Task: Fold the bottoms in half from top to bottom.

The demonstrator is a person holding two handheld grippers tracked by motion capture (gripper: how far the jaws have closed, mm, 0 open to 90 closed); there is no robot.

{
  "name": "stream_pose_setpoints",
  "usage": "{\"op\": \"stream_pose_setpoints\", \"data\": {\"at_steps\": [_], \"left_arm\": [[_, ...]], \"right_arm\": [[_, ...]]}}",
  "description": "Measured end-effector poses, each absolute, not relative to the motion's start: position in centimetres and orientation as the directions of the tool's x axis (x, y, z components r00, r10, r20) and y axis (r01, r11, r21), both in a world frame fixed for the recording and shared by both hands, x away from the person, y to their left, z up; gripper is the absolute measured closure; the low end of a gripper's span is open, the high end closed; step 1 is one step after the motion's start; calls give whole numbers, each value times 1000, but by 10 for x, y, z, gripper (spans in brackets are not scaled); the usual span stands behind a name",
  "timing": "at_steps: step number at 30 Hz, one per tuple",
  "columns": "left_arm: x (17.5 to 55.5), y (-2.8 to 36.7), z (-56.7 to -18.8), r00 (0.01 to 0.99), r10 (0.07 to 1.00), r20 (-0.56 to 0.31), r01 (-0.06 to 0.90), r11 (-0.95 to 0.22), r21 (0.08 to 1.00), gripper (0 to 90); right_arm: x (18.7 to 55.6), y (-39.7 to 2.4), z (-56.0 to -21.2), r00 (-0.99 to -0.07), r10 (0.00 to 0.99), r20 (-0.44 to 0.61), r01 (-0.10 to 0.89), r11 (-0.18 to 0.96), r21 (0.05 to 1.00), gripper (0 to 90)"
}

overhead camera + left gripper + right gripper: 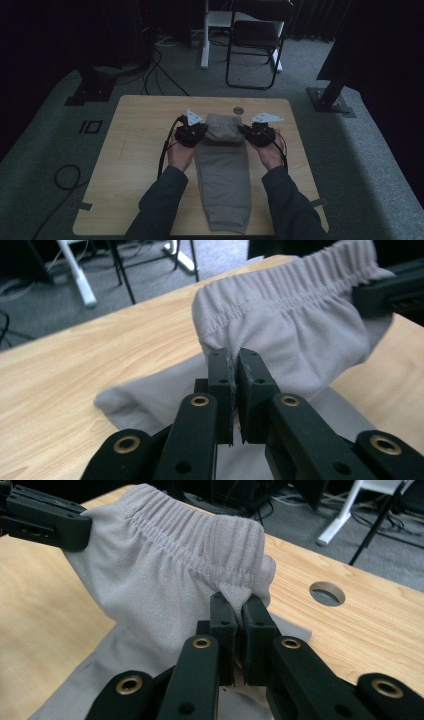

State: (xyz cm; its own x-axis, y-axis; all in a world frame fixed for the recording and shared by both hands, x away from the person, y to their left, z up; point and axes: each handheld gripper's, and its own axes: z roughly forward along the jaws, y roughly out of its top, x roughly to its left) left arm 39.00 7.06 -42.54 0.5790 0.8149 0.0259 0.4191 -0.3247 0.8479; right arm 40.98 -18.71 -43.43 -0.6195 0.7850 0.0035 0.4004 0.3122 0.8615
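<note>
Black jaws low in each gripper view are pinching the waistband: left gripper [235, 370] and right gripper [237, 611] are lifting the grey trousers [222, 170] mid-frame (legs trailing on the table [135, 145]); raise both evenly.

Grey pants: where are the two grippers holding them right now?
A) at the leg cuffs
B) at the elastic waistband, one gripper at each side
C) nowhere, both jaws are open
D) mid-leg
B: the left gripper and the right gripper each pinch the gathered waistband end of the grey pants, jaws closed on fabric.
</note>
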Motion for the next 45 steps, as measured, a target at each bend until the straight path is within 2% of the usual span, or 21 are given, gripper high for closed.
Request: {"op": "stream_pose_setpoints", "data": {"at_steps": [4, 9, 14, 18, 20, 23, 30, 31, 40, 43, 45], "left_arm": [[361, 72, -434, 615, 788, 15, 416, -340, 844, 861], [327, 69, -463, 644, 765, 9, 426, -369, 826, 860], [302, 66, -506, 647, 762, -27, 492, -390, 778, 858], [290, 59, -541, 653, 757, -6, 525, -447, 724, 859], [286, 59, -549, 648, 761, -7, 519, -436, 735, 859], [291, 59, -549, 650, 760, 12, 513, -450, 731, 858], [313, 64, -550, 624, 782, 2, 530, -425, 734, 857], [332, 67, -550, 607, 794, 24, 527, -426, 736, 857], [392, 69, -548, 543, 840, 25, 567, -388, 726, 857], [405, 68, -537, 536, 843, 38, 579, -400, 710, 860], [406, 71, -520, 537, 843, 35, 557, -385, 736, 861]], "right_arm": [[388, -193, -435, -644, 765, -6, 381, 327, 865, 864], [356, -199, -455, -675, 738, -3, 392, 362, 846, 863], [328, -202, -491, -694, 719, 32, 447, 396, 802, 860], [310, -200, -528, -697, 716, 40, 502, 447, 740, 860], [307, -199, -539, -693, 719, 41, 521, 461, 719, 859], [312, -198, -546, -683, 728, 61, 548, 456, 702, 859], [332, -189, -548, -673, 738, 38, 536, 452, 713, 858], [343, -185, -548, -670, 742, 29, 531, 451, 718, 858], [400, -172, -548, -640, 767, 36, 551, 425, 718, 859], [414, -170, -542, -642, 766, 40, 563, 436, 702, 870], [417, -171, -529, -638, 768, 57, 554, 407, 726, 870]]}}
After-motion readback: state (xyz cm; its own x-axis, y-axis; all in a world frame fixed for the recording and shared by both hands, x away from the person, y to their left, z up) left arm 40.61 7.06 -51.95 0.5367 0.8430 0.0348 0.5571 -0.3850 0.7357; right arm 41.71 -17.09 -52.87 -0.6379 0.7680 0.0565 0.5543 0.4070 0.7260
